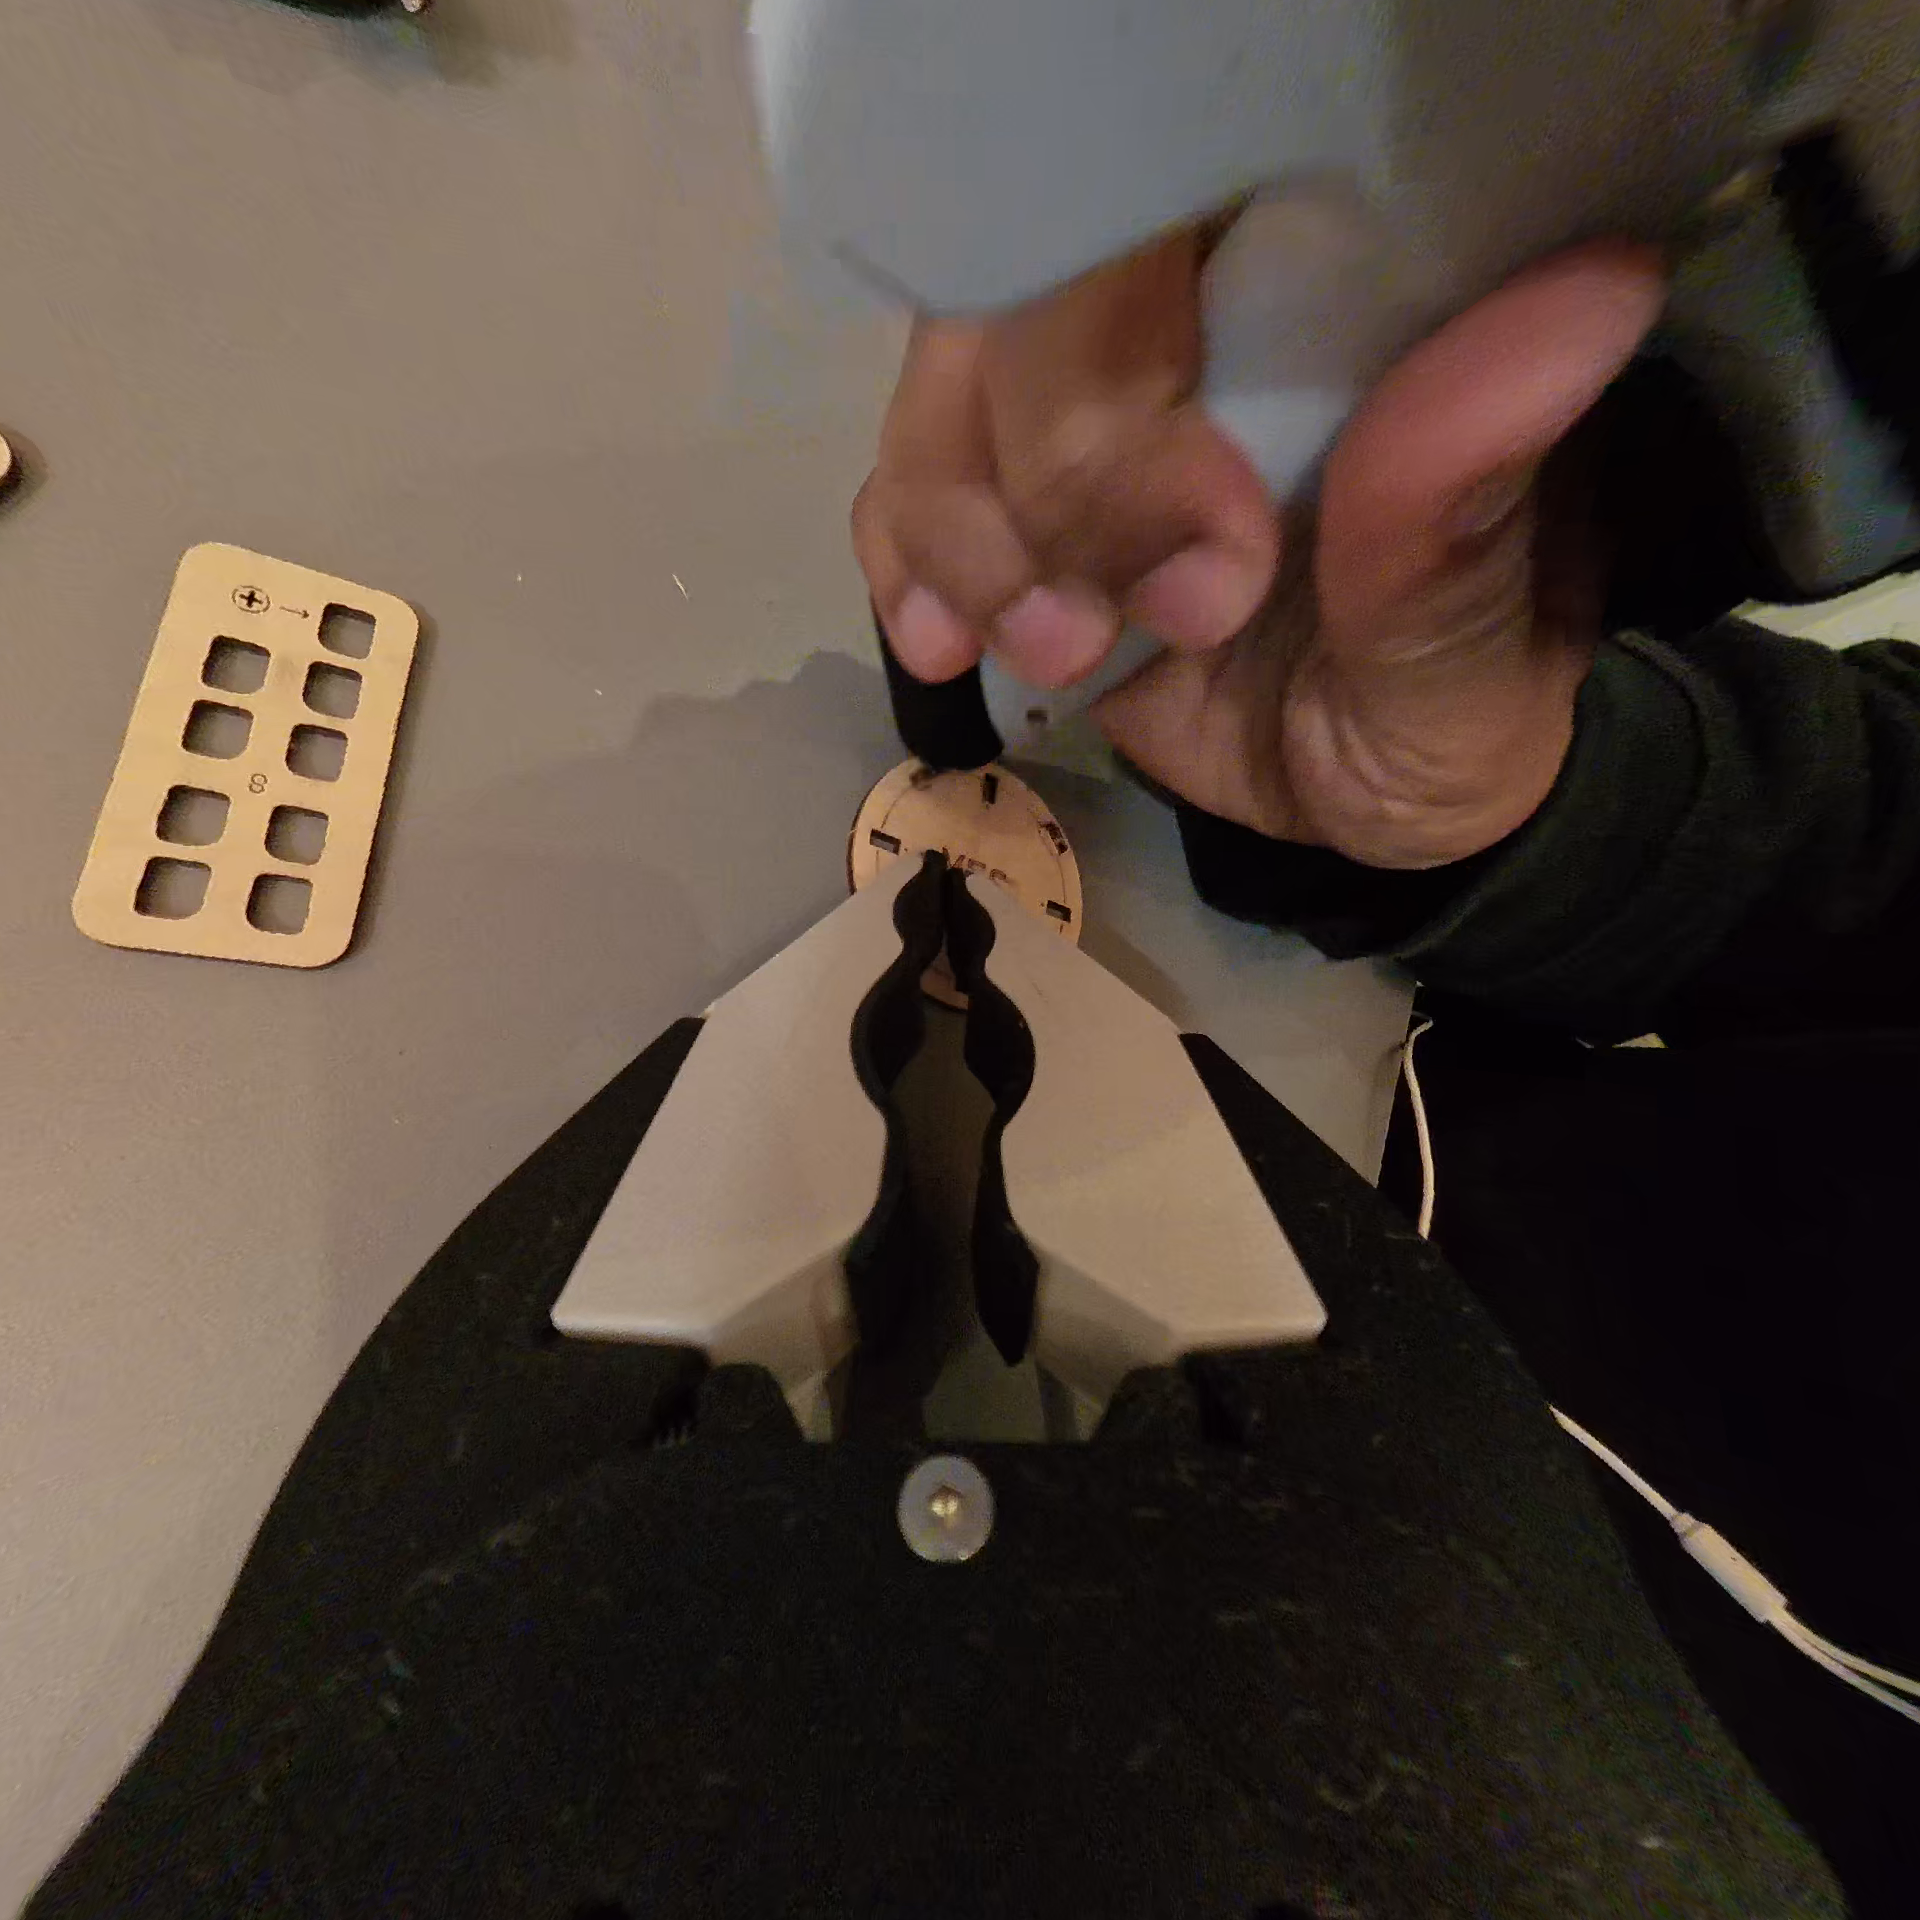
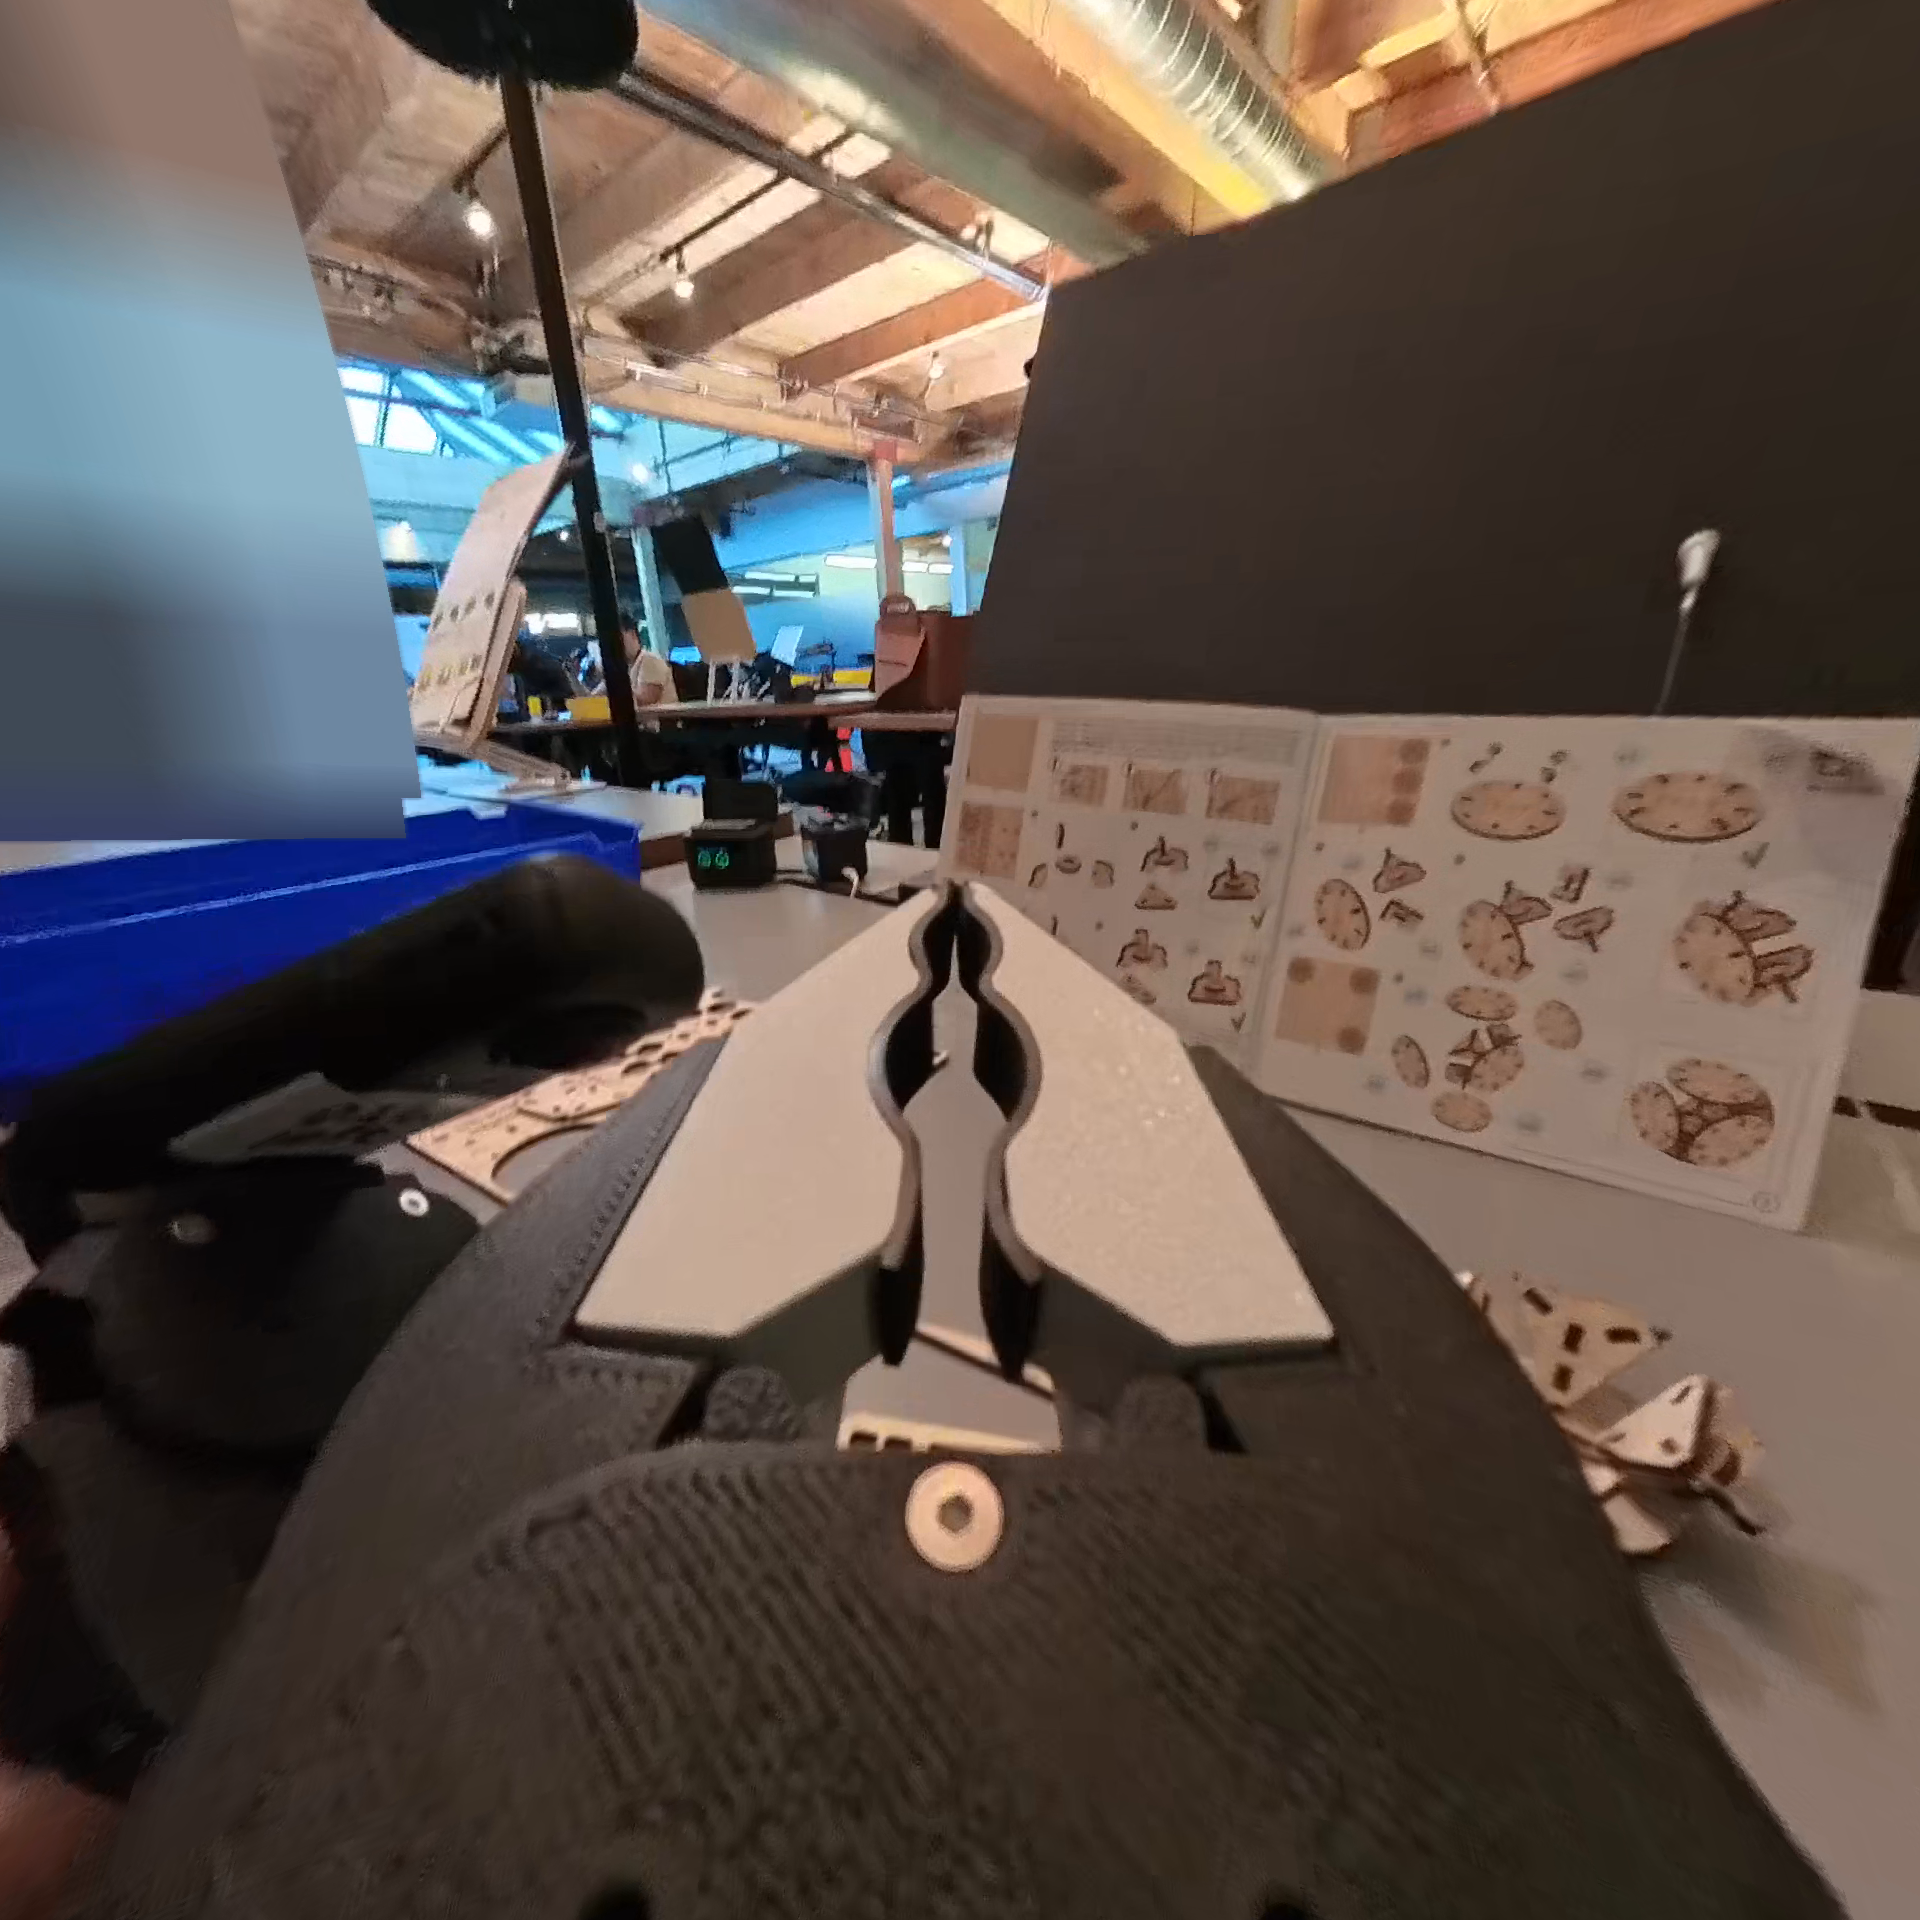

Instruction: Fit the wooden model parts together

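left wrist view: left hand-held gripper closed, tips over the wooden disc on the bench, nothing visibly clamped; a hand presses a black piece at the disc's far rim | right wrist view: right hand-held gripper closed, empty, raised, facing the instruction booklet

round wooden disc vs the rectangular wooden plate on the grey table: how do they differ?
Shape: the disc is round; the plate is a rounded rectangle.
Cutouts: the disc has small narrow slots near its rim; the plate has two columns of larger square holes.
Cover: the left gripper, fingers together, hides part of the disc; the plate lies fully in view, untouched.
Both are thin, pale wood, flat on the grey table.
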Demonstrator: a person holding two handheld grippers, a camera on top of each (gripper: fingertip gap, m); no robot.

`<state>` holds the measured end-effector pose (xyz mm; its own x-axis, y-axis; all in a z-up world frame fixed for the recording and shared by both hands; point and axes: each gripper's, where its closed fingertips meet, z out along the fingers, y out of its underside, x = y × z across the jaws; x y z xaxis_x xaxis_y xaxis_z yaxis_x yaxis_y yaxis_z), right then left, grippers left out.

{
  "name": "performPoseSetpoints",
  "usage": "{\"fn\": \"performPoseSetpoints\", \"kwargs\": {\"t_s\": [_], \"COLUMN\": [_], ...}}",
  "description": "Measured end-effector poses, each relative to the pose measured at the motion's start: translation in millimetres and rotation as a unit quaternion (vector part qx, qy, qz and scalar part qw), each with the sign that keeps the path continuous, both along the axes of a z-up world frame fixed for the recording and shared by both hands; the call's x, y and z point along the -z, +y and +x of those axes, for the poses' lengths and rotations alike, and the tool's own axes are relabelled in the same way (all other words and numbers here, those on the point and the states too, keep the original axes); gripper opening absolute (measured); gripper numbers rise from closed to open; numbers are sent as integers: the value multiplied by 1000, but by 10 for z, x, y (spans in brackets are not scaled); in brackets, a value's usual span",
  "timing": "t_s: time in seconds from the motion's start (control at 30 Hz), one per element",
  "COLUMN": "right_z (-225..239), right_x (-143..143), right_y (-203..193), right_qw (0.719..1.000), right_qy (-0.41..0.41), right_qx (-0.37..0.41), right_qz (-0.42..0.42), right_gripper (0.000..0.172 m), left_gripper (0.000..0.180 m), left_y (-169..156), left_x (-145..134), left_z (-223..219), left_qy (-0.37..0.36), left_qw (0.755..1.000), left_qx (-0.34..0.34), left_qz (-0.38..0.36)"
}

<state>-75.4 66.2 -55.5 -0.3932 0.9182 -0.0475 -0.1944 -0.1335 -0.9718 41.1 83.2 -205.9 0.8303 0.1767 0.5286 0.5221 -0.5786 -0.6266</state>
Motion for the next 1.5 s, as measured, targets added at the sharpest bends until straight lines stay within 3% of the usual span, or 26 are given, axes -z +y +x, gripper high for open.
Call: {"fn": "performPoseSetpoints", "kwargs": {"t_s": [0.07, 0.13, 0.33, 0.43, 0.6, 0.7, 0.87, 1.0, 1.17, 1.27, 1.33, 1.43, 1.5], "right_z": [-5, -37, -8, -14, 38, -15, 47, 7, 70, 25, 69, 117, 73], "right_x": [-23, 188, -36, 186, -78, 184, -79, 177, -110, 136, 54, -174, -52], "right_y": [45, -17, 68, -52, 7, -62, -27, -97, -7, -44, -39, 142, 177], "right_qw": [1000, 1000, 1000, 1000, 1000, 1000, 1000, 1000, 999, 1000, 1000, 999, 999], "right_qy": [3, -26, 4, -25, 20, -19, 18, -15, 31, -5, 11, 36, 10], "right_qx": [5, -5, 10, -14, 5, -13, -7, -25, -7, -19, -3, 22, 17], "right_qz": [-6, 4, 1, 7, 15, 8, -1, 7, 3, -6, 17, -13, -26], "right_gripper": [0, 0, 0, 0, 0, 0, 0, 0, 0, 0, 0, 0, 0], "left_gripper": [0, 0, 0, 0, 0, 0, 0, 0, 0, 0, 0, 0, 0], "left_y": [0, -1, 0, -1, -1, -1, -2, -2, -2, -1, -1, -1, 0], "left_x": [0, 1, 0, 1, 1, 1, 2, 2, 2, 2, 2, 2, 1], "left_z": [-1, 0, -2, -2, -1, -3, -2, -1, -1, -1, -1, -1, 0], "left_qy": [-1, -1, -1, -1, -1, -1, -2, -3, -3, -3, -3, -3, -3], "left_qw": [1000, 1000, 1000, 1000, 1000, 1000, 1000, 1000, 1000, 1000, 1000, 1000, 1000], "left_qx": [0, 0, 0, 0, 0, 0, 0, 0, 0, -1, 0, -1, -1], "left_qz": [0, 0, 0, 0, 0, 0, 0, 0, 0, 0, 0, 0, 0]}}
